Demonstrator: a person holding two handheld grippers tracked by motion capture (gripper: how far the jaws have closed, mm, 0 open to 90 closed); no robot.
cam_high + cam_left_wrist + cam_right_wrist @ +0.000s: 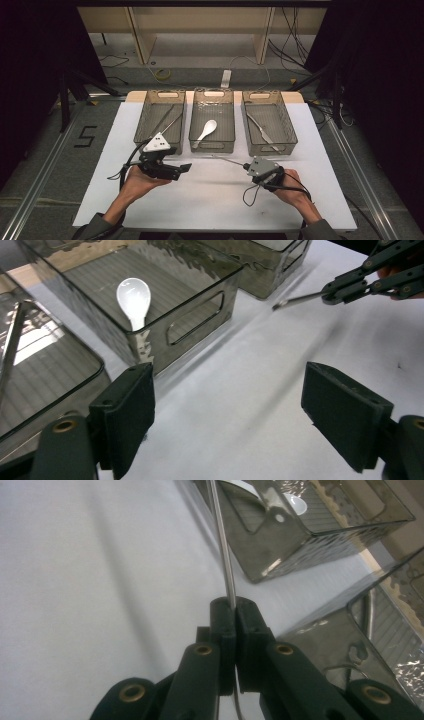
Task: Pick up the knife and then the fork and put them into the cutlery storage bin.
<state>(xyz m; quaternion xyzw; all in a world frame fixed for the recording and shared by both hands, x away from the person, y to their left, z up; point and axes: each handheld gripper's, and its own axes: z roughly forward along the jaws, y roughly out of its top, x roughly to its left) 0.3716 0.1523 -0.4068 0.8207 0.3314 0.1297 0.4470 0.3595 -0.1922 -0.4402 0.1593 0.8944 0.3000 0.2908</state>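
Left gripper (184, 168) wide, empty; right gripper (245, 166) clamps metal rod (227, 161); white tabletop (210, 200), grey floor (40, 135)

Count on the bench (200, 200): bins, utensils, hand-held grippers.

Three clear bins in a row: left bin (146, 116), middle bin (200, 131), right bin (286, 120). One white spoon (206, 131). One flat metal utensil (261, 131). Chopsticks (167, 120), apparently two. One thin metal rod (227, 160). Two hand-held grippers: left (186, 167), right (246, 167).
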